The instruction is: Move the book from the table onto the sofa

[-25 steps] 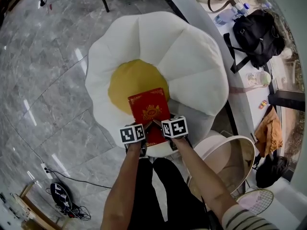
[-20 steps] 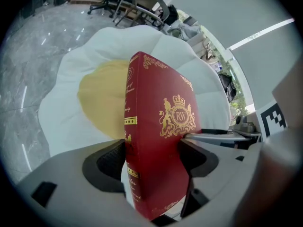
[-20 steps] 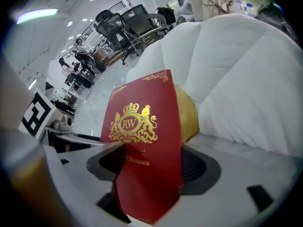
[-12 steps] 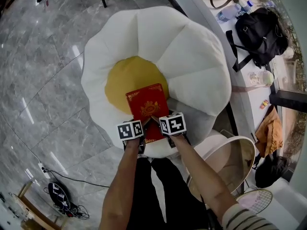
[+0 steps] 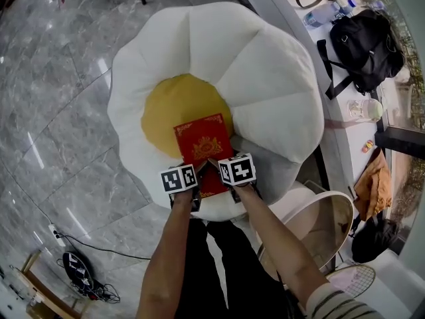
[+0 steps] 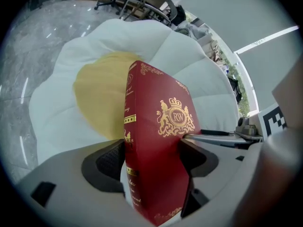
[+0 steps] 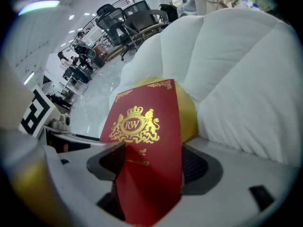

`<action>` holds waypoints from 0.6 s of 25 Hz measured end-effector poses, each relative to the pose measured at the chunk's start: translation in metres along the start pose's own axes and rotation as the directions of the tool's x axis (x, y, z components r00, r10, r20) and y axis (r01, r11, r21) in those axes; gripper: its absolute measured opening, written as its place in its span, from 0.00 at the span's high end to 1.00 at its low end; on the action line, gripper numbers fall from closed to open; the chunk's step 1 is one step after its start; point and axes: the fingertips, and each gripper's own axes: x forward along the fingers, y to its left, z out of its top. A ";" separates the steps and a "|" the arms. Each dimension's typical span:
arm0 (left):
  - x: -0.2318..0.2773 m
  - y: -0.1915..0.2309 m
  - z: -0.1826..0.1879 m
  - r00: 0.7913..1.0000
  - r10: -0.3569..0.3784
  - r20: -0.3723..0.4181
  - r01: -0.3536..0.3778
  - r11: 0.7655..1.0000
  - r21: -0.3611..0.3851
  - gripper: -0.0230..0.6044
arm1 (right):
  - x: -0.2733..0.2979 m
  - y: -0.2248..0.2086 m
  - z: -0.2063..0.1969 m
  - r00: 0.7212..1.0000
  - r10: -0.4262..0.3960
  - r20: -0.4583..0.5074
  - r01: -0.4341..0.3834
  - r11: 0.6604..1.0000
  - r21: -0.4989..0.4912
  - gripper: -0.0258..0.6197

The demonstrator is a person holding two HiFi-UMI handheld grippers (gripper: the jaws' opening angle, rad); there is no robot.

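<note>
One red book [image 5: 202, 145] with a gold crest on its cover is gripped at its near edge by both of my tools, above the near part of the sofa [image 5: 265, 78]. Its far end reaches over the sofa's yellow centre cushion [image 5: 166, 111], its near end over a white petal. I cannot tell whether the book's underside touches the cushion.

My left hand-held gripper [image 6: 151, 162] is clamped on the book at the spine corner. Both dark pads press against it, and the gold-lettered spine faces that camera. My right hand-held gripper [image 7: 154, 162] is clamped on the same near edge just beside the left one, with the crest just beyond its pads. In the head view the two marker cubes sit side by side, close together, with my forearms running back from them.

The sofa is a big flower-shaped cushion seat with puffy white petals round the yellow middle. It stands on a grey marble floor [image 5: 60, 111]. To my right a long white desk [image 5: 345, 138] carries a black backpack [image 5: 362, 38] and a clear bottle [image 5: 325, 15]. A round pale tub chair [image 5: 325, 224] stands near my right arm, just beside the sofa. A tangle of cables [image 5: 83, 274] lies on the floor at my lower left, well apart from the sofa.
</note>
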 end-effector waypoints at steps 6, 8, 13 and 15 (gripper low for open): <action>0.011 0.007 0.002 1.000 -0.006 0.006 0.006 1.000 -0.021 0.39 | 0.013 -0.004 0.000 1.000 0.000 -0.001 0.000 1.000 -0.002 0.40; 0.014 0.009 0.001 1.000 -0.002 0.006 0.003 1.000 -0.027 0.39 | 0.015 -0.007 -0.001 1.000 -0.014 -0.004 0.014 1.000 -0.016 0.40; 0.017 0.011 -0.003 0.999 0.036 -0.019 -0.035 0.999 0.031 0.38 | 0.017 -0.010 -0.001 0.998 -0.068 -0.004 0.068 0.995 -0.077 0.40; 0.015 0.012 -0.004 0.999 0.039 -0.017 -0.039 0.999 0.028 0.39 | 0.016 -0.010 -0.002 0.998 -0.057 0.006 0.057 0.997 -0.048 0.40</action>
